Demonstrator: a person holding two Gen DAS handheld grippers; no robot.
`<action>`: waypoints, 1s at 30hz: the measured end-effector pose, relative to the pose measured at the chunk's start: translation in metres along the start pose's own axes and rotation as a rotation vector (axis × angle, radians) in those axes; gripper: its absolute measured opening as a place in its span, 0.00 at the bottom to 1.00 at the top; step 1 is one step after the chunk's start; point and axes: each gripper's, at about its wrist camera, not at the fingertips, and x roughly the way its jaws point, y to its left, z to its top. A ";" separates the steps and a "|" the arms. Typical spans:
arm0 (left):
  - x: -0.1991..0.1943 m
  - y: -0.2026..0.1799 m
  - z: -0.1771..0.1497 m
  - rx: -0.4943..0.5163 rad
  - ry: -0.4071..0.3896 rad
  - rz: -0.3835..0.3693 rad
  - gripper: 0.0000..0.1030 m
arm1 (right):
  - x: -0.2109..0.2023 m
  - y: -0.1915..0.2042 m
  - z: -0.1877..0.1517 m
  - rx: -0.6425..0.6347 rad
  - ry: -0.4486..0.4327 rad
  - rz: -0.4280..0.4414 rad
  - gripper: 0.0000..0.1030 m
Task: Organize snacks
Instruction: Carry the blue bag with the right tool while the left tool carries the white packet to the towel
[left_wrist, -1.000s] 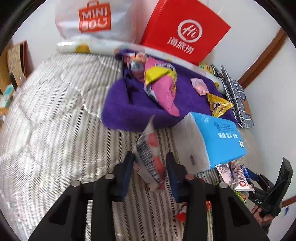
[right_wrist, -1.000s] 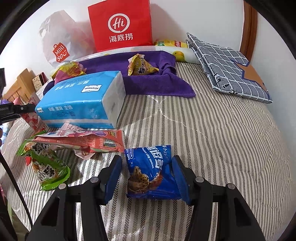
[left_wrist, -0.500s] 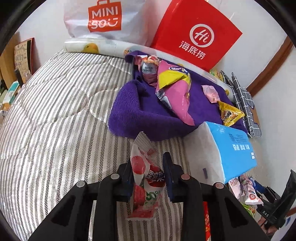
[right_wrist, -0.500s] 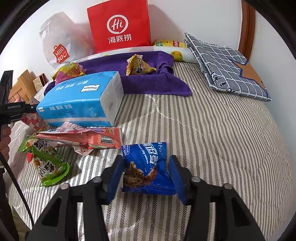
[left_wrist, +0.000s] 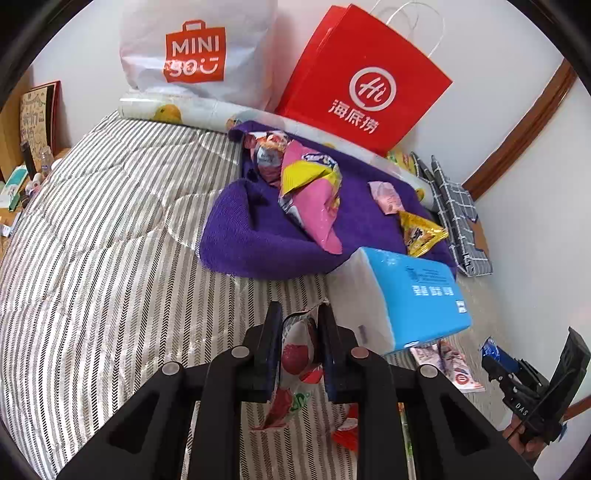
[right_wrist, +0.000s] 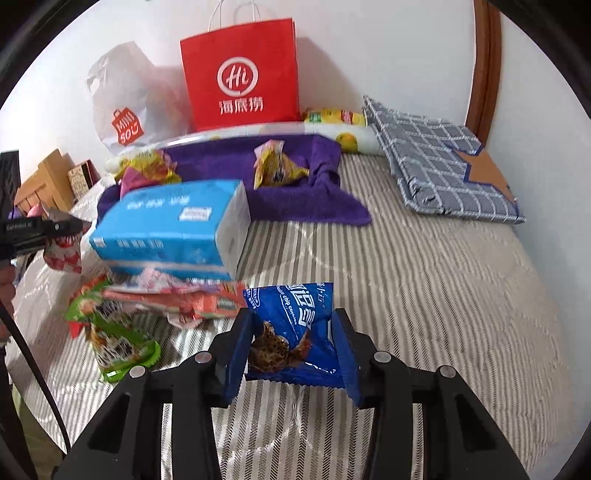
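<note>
- Snacks are partly sorted, as I read it: from the left wrist I see a pink bag (left_wrist: 314, 206), a yellow packet (left_wrist: 421, 232) and a few more lying on the purple towel (left_wrist: 243, 236) at the head of the bed (left_wrist: 92, 240).
- My left claw (left_wrist: 300, 343) is clamped narrow on a red-and-white packet (left_wrist: 295, 354), lifted clear of the bed. A blue tissue pack (left_wrist: 413, 295) sits just beside it, between me and the towel.
- From the right wrist, my right claw (right_wrist: 291, 343) has just been closing and pinches a blue cookie bag (right_wrist: 291, 325) by its sides.
- Left to gather: a green packet (right_wrist: 110, 332) and an orange packet (right_wrist: 177, 299), the orange one tucked against the tissue pack.
- Behind the towel stand a red paper bag (right_wrist: 240, 74) and a white plastic bag (right_wrist: 125, 103); a checked cushion (right_wrist: 436, 162) lies well apart.
</note>
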 end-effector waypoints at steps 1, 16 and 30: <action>-0.002 -0.001 0.000 -0.001 -0.002 -0.007 0.19 | -0.003 0.001 0.003 -0.002 -0.010 0.002 0.40; -0.021 -0.033 0.030 0.025 -0.052 -0.060 0.18 | -0.013 0.024 0.062 -0.039 -0.108 0.028 0.40; 0.001 -0.071 0.102 0.059 -0.103 -0.105 0.18 | 0.022 0.036 0.149 -0.017 -0.175 0.049 0.40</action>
